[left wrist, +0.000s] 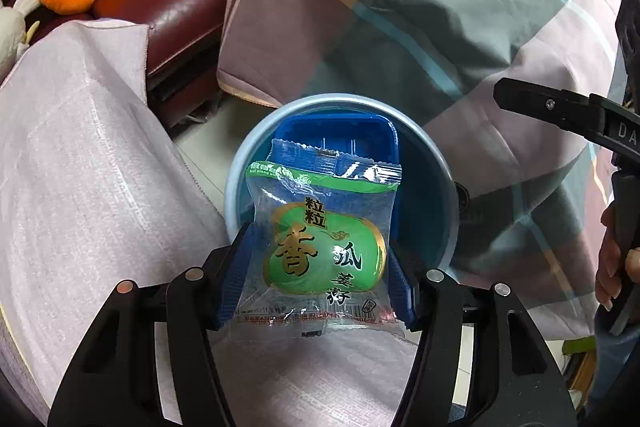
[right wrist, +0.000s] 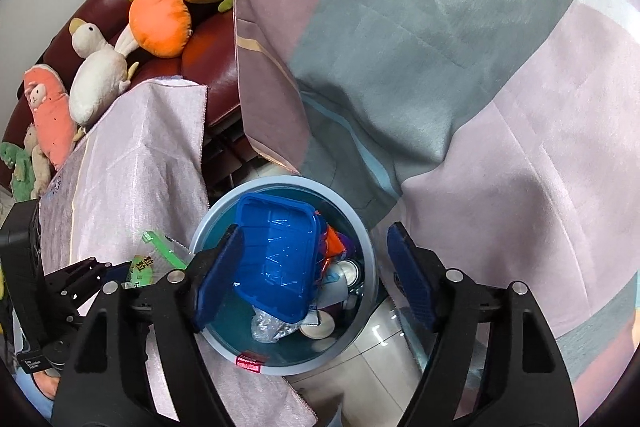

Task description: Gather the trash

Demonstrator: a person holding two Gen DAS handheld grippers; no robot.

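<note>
My left gripper (left wrist: 319, 243) is shut on a clear snack wrapper (left wrist: 320, 247) with a green label, its blue pads pressing both sides. The wrapper hangs just above the round light-blue bin (left wrist: 240, 179), where a blue plastic tray (left wrist: 336, 133) lies. In the right wrist view my right gripper (right wrist: 316, 229) stands open over the bin (right wrist: 280, 183). The blue tray (right wrist: 276, 255) rests tilted inside on other trash, beside the left pad and not clamped. The wrapper (right wrist: 160, 251) and left gripper (right wrist: 116, 269) show at the bin's left.
The bin holds paper cups (right wrist: 344, 275), crumpled clear plastic (right wrist: 268, 327) and an orange wrapper (right wrist: 334, 241). A pink cloth (right wrist: 140, 155) lies to its left, a plaid blanket (right wrist: 440, 87) to its right. Plush toys (right wrist: 160, 23) sit on a dark red sofa (right wrist: 212, 67). Tiled floor (right wrist: 372, 367) lies below.
</note>
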